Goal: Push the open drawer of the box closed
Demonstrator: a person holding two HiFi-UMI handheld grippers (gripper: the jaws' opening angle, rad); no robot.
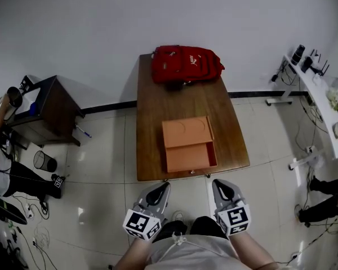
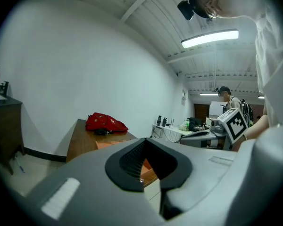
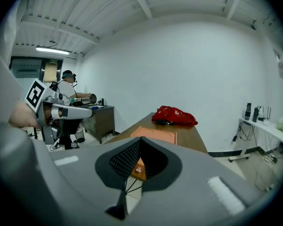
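Head view looks steeply down on the table [image 1: 152, 111]; both gripper views (low, nearby) face along it.

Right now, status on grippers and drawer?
Left gripper shut, right gripper shut, both empty, short of table. Drawer open, untouched. Nothing in the way.

Tabletop [image 1: 158, 111] is finished in brown wood grain; box [image 1: 186, 134] is surfaced matt orange; bag [image 1: 186, 63] is made of red cloth; floor [image 1: 101, 151] is tiled glossy.
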